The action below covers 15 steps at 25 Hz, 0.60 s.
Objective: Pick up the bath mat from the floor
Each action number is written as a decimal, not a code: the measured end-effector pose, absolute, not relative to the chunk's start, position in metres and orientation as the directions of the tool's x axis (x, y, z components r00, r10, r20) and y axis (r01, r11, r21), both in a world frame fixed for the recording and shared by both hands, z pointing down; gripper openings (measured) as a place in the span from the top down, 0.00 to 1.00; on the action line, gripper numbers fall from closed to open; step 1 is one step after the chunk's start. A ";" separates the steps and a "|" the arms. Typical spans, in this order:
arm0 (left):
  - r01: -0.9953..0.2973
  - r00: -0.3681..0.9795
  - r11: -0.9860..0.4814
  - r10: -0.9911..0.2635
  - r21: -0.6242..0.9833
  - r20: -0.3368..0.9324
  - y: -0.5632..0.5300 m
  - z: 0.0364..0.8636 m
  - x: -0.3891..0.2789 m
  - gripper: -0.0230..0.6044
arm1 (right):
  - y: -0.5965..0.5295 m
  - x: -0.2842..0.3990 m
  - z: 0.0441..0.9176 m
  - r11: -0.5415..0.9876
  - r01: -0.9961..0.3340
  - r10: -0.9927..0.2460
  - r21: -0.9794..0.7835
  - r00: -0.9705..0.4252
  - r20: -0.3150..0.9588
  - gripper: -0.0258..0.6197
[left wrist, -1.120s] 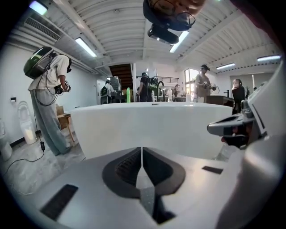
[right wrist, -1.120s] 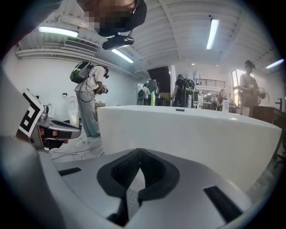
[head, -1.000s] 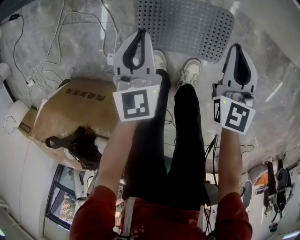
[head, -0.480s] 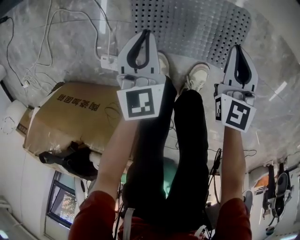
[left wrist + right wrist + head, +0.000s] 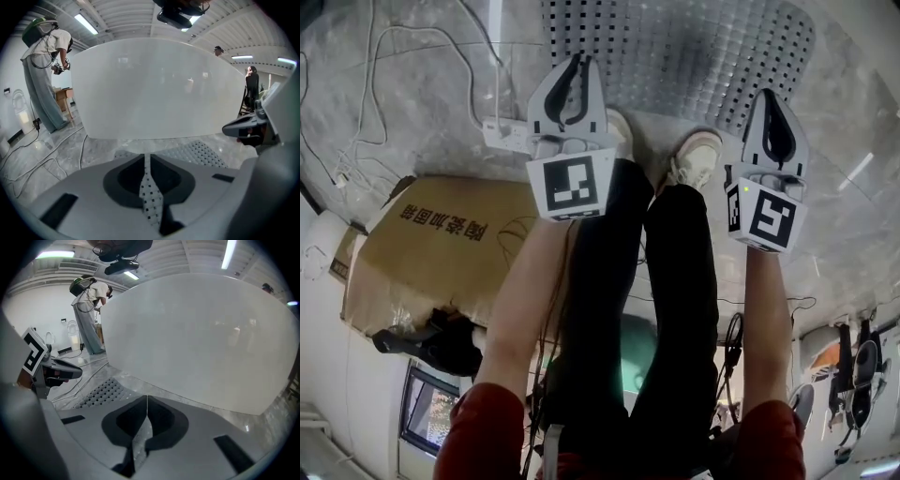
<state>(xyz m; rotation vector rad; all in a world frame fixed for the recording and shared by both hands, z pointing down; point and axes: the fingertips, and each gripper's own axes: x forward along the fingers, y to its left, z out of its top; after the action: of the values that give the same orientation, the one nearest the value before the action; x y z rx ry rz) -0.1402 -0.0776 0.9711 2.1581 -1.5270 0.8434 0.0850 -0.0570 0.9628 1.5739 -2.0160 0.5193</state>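
Two grippers: left gripper [image 5: 576, 60] and right gripper [image 5: 768, 95] held out in front, side by side, well apart, both angled down toward the floor.
Left jaws: pressed together, nothing between them; only a thin slit shows in the left gripper view.
Right jaws: also together and empty, tips meeting in the right gripper view.
Task item: bath mat [image 5: 694, 47], grey with rows of holes, lying flat on the floor [image 5: 431, 84] ahead of the person.
Gripper vs mat: in the head view the left tips sit over the mat's near left corner and the right tips over its near right part; neither touches it.
Feet: shoes [image 5: 698, 156] just at the mat's near edge, one partly hidden behind the left gripper.
Left side: cardboard box [image 5: 441, 244] on the floor, power strip [image 5: 508, 134] and white cables [image 5: 366, 84] beyond it.
Background: a standing person [image 5: 44, 79] seen in both gripper views.
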 end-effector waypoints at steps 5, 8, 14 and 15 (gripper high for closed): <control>-0.944 0.182 -0.324 -0.663 -0.060 0.726 -0.070 1.021 -0.160 0.93 | -0.048 0.102 1.012 0.194 -0.981 -0.705 -0.003 -0.141 0.695 0.94; -0.955 0.139 -0.289 -0.623 -0.061 0.770 -0.066 1.049 -0.172 0.88 | -0.044 0.112 1.045 0.176 -0.984 -0.653 -0.020 -0.132 0.746 0.82; -0.962 0.074 -0.259 -0.557 -0.089 0.827 -0.061 1.091 -0.195 0.65 | -0.032 0.133 1.099 0.139 -0.990 -0.551 -0.012 -0.087 0.830 0.60; -0.963 0.072 -0.257 -0.541 -0.083 0.838 -0.059 1.098 -0.197 0.60 | -0.030 0.137 1.108 0.127 -0.992 -0.531 -0.007 -0.074 0.844 0.54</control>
<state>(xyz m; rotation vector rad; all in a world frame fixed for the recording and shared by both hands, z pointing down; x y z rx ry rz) -0.1968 -0.0586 1.0984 1.8486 -1.4877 1.0870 0.1374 -0.0298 1.1078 1.4896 -1.6993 0.8266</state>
